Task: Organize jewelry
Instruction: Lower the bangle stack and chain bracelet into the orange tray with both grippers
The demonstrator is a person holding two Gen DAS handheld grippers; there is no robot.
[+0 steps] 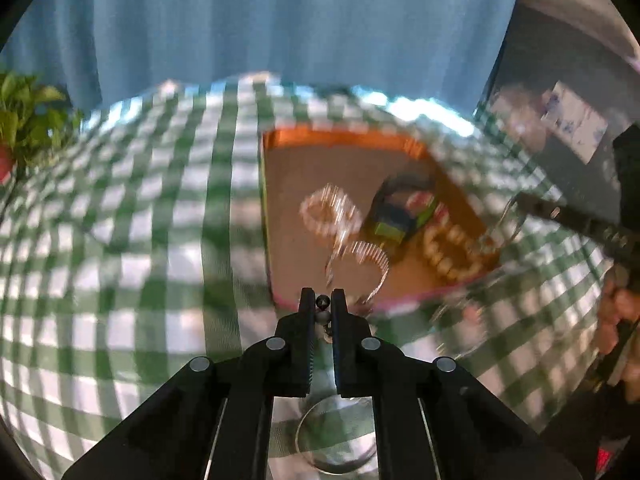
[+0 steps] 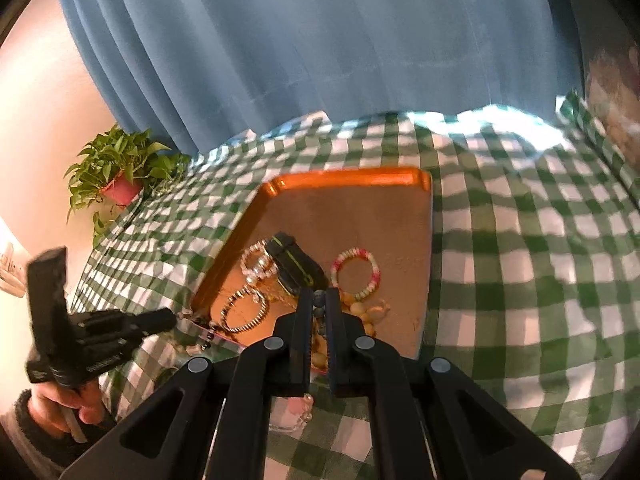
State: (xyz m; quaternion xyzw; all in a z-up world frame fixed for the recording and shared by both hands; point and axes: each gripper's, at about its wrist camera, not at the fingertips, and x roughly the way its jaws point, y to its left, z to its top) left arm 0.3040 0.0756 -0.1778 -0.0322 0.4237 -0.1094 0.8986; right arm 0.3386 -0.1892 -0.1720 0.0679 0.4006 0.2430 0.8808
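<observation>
My left gripper (image 1: 322, 303) is shut on a dark beaded strand (image 1: 322, 302), just before the near edge of an orange tray (image 1: 340, 136). Blurred in that tray lie a pearl bracelet (image 1: 320, 216), a dark band with green (image 1: 400, 216) and amber beads (image 1: 448, 256). My right gripper (image 2: 319, 300) is shut on dark beads (image 2: 319, 299) over the tray (image 2: 348, 178). Below it lie a pink-white bracelet (image 2: 356, 272), a pearl bracelet (image 2: 256, 266), a silver bead bracelet (image 2: 244, 314) and the black band (image 2: 294, 266). The left gripper (image 2: 176, 315) shows at the tray's corner with beads trailing from its tip.
A green-and-white checked cloth (image 2: 520, 260) covers the table. A clear glass dish (image 1: 336, 440) sits under the left gripper, and a small glass piece (image 2: 290, 412) under the right. A potted plant (image 2: 120, 168) stands at the far left. A blue curtain (image 2: 320, 40) hangs behind.
</observation>
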